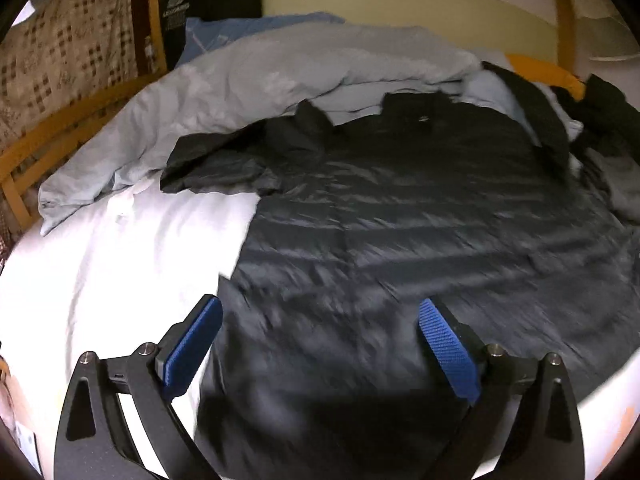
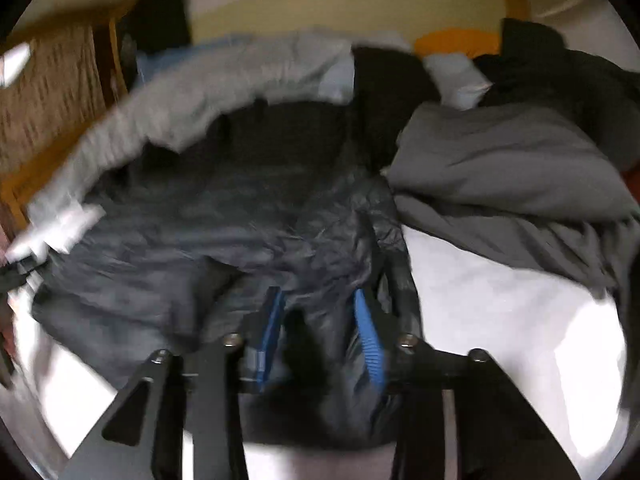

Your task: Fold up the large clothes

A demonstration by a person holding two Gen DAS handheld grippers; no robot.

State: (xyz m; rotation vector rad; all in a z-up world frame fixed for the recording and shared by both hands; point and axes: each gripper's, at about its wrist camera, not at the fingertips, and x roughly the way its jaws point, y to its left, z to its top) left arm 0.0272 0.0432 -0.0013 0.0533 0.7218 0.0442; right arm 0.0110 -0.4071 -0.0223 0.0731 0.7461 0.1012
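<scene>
Jacket (image 1: 400,208) flat on bed; left hand-held gripper (image 1: 320,332) angled down, spread wide; right hand-held gripper (image 2: 320,320) clamped on jacket hem.

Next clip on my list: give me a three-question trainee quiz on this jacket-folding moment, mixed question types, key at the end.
1. True or false: the left claw is clamped on the dark puffer jacket.
2. Multiple choice: the fabric pinched in the right claw belongs to
A. the light grey sheet
B. the dark puffer jacket
C. the grey garment
3. Fill in: the jacket lies spread on a ____ bed cover.

Key: 1 false, its jaws stand wide apart above the jacket with nothing pressed between them; 2 B; 3 white.
</scene>
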